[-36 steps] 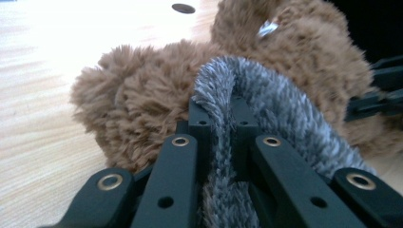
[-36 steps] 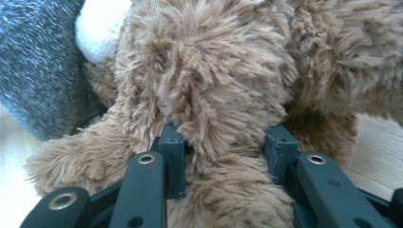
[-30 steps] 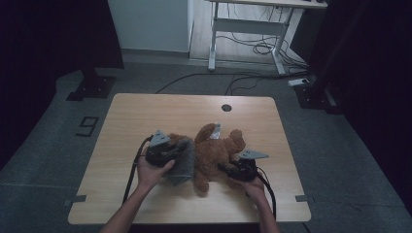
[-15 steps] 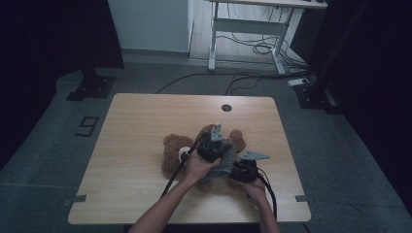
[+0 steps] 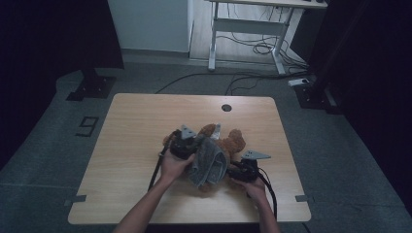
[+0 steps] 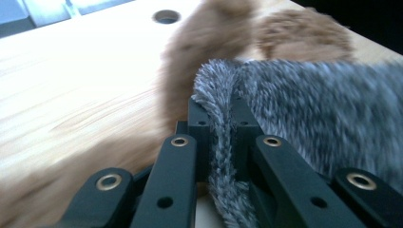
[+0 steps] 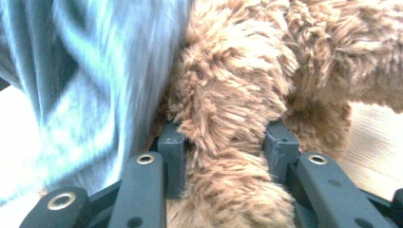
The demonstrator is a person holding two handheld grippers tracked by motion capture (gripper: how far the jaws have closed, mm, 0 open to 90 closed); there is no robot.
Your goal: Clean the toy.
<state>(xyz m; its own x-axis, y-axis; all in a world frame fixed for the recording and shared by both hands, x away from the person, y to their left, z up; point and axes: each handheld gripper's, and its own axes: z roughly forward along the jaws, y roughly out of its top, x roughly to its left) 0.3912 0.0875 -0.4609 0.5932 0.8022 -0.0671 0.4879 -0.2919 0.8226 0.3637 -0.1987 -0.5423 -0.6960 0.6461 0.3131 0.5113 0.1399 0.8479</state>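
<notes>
Two grippers clamped: right gripper [image 7: 223, 142] pins brown teddy bear [image 5: 228, 141] near table's [image 5: 145, 126] front edge while left gripper [image 6: 219, 128] pinches grey cloth [image 5: 206, 162], presumably to drape it over the bear.

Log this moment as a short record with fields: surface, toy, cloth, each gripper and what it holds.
surface: wooden table
toy: brown plush bear, lying near the table's middle
cloth: grey fuzzy cloth, draped over the bear
left gripper: jaws shut on an edge of the cloth
right gripper: jaws clamped on a limb of the bear
background: desk frame and cables on the floor
</notes>
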